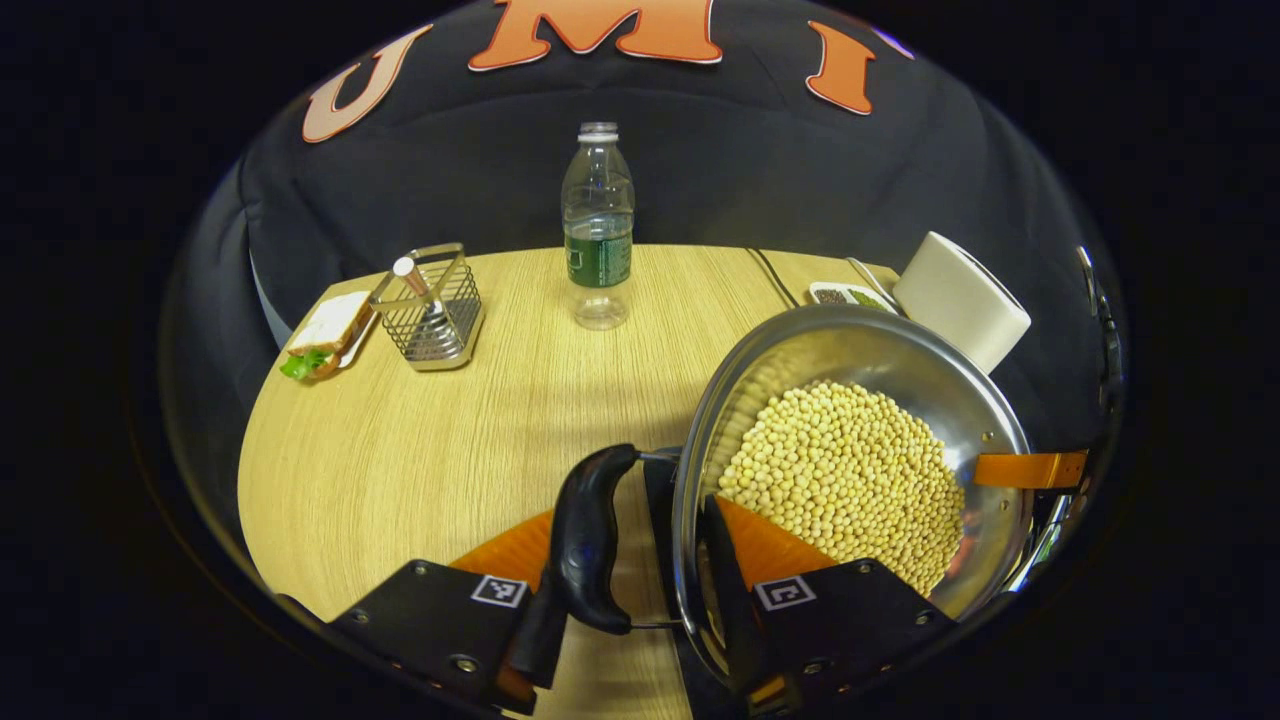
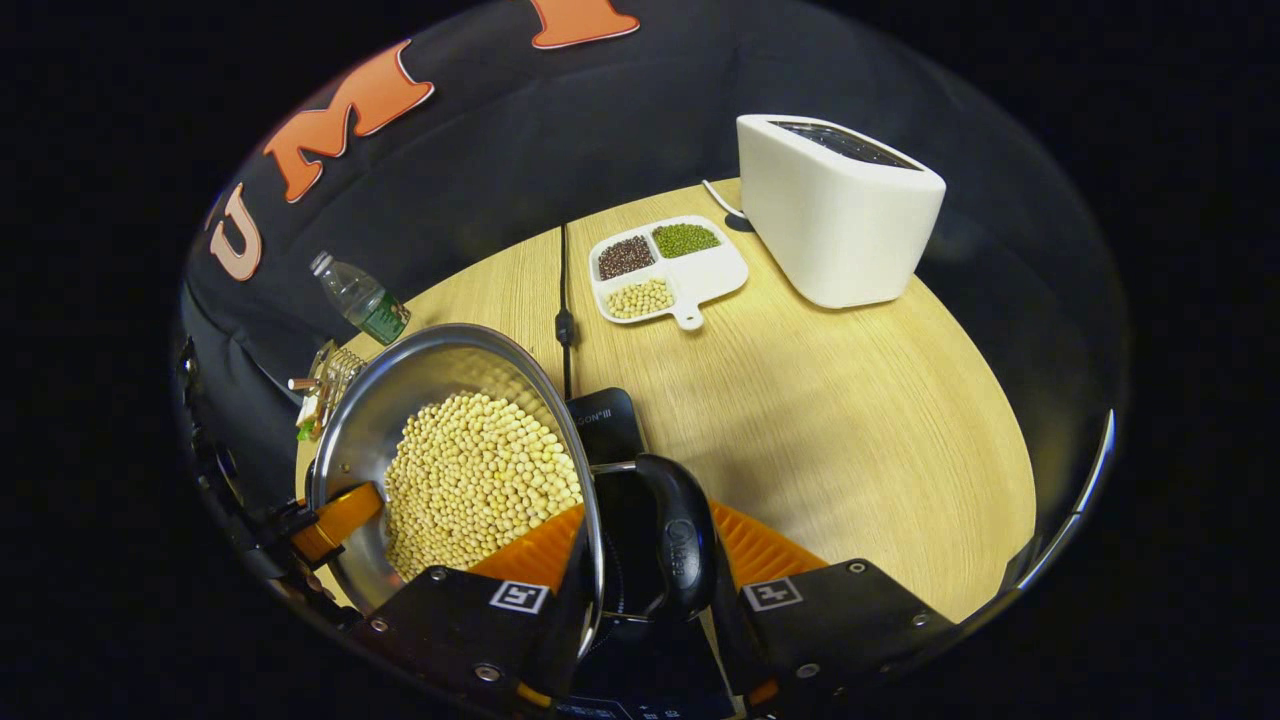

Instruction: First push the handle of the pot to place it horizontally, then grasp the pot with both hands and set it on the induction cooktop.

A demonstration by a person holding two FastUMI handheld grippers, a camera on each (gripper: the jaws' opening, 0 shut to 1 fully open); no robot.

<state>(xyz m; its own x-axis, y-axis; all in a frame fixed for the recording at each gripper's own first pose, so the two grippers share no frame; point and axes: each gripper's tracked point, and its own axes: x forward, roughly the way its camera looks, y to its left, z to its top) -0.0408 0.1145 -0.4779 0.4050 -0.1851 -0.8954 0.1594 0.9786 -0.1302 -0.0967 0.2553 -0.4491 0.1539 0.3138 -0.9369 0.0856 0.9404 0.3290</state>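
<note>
While the pot (image 1: 860, 450), filled with pale beans (image 1: 850, 480), is carried by its two side handles, each gripper straddles a handle and the rim next to it. In the left gripper view, the left gripper (image 1: 640, 590) has one finger outside the left handle (image 1: 590, 535) and the other inside the wall, against the beans; it appears clamped on handle and rim together. In the right gripper view, the right gripper (image 2: 645, 590) holds the right handle (image 2: 680, 535) and rim in the same way, with the left gripper's finger (image 2: 340, 515) seen at the far rim. The pot sits above the dark cooktop (image 2: 610, 425), part of which shows beneath it, with its cable (image 2: 563, 290) running back across the table (image 2: 850, 400); whether the base touches cannot be told.

To finish well, both grippers should descend together so the rim stays level and no beans spill. The base should land centred on the cooktop, and release should wait until the pot rests flat. The toaster (image 2: 835, 215), bean tray (image 2: 665, 265), bottle (image 1: 597, 230) and rack (image 1: 432, 305) stand well apart.
</note>
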